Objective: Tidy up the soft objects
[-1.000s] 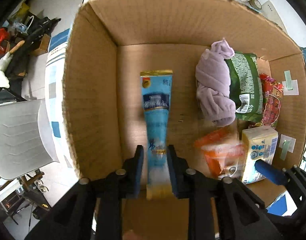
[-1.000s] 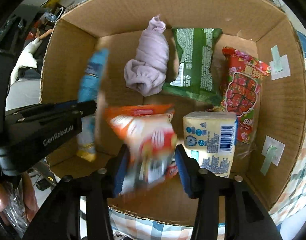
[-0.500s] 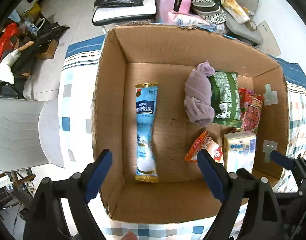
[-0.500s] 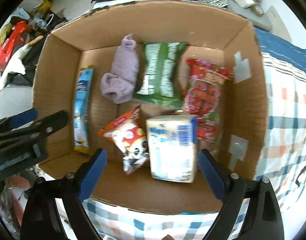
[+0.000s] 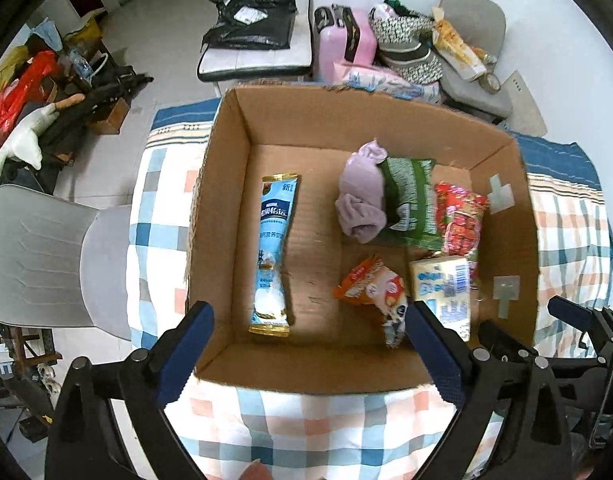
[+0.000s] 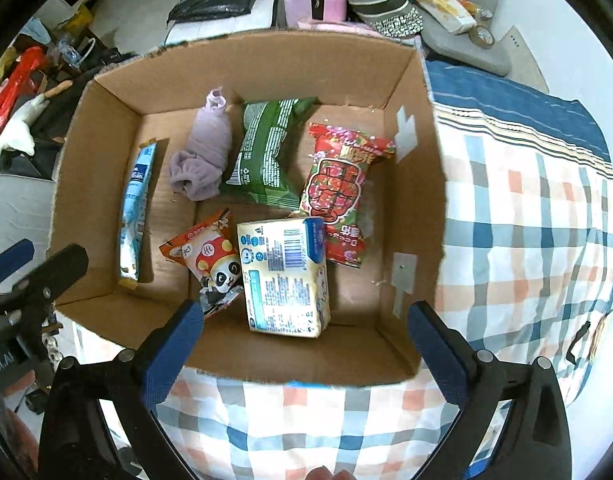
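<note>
Both grippers' blue-padded fingers were spread wide and held nothing: the left gripper (image 5: 308, 344) and right gripper (image 6: 306, 342) hung above the near rim of the cardboard box (image 5: 226, 184). Inside lay a blue sachet (image 5: 273, 248) by the left wall, a lilac rolled cloth (image 5: 362, 196) touching a green packet (image 5: 412, 204), a red packet (image 6: 340, 192), an orange panda snack (image 6: 210, 258) and a yellow tissue pack (image 6: 284, 276). A checked cloth (image 6: 526, 216) lay under the box.
</note>
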The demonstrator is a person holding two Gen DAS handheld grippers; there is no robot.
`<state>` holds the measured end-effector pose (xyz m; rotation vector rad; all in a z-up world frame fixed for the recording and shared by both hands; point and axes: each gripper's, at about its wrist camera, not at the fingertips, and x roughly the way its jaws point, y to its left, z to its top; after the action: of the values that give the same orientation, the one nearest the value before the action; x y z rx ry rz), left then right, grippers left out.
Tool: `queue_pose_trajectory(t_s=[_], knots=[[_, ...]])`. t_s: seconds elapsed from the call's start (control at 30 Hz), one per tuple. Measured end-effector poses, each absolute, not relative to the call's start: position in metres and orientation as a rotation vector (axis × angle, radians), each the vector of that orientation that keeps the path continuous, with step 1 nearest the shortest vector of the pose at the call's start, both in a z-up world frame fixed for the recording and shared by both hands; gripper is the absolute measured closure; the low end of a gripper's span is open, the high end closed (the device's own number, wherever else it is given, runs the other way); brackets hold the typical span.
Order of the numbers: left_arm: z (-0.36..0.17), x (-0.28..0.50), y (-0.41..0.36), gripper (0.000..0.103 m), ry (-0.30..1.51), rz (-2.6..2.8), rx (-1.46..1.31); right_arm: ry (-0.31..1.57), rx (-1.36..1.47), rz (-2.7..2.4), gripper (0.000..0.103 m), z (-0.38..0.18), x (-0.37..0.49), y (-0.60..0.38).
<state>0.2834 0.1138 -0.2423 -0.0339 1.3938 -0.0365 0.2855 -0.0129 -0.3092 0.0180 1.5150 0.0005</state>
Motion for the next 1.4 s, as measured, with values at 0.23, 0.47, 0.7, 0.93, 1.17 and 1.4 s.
queue_pose_trajectory(t_s=[0.23, 0.47, 0.7, 0.93, 1.17, 1.4], knots=[[-0.195, 0.256, 0.106, 0.005, 1.276, -0.025, -0.038, 1.418, 0.020, 0.005, 0.000, -0.262, 0.260, -0.025], [-0.135, 0.218, 0.098, 0.005, 1.142, 0.002, -0.022, 1.298, 0.045, 0.036, 0.000, -0.202, 0.219, -0.032], [-0.079, 0.177, 0.093, 0.005, 1.026, 0.010, -0.013, 1.163, 0.041, 0.022, 0.000, -0.135, 0.176, -0.035], [-0.039, 0.146, 0.085, 0.005, 0.956, 0.014, 0.017, 1.080, 0.046, 0.015, 0.000, -0.086, 0.141, -0.039], [-0.018, 0.124, 0.082, 0.005, 0.927, 0.026, 0.023, 1.028, 0.037, -0.013, 0.000, -0.052, 0.113, -0.043], [-0.009, 0.112, 0.083, 0.005, 0.914, 0.028, 0.003, 1.007, 0.026, -0.025, 0.000, -0.035, 0.099, -0.044]])
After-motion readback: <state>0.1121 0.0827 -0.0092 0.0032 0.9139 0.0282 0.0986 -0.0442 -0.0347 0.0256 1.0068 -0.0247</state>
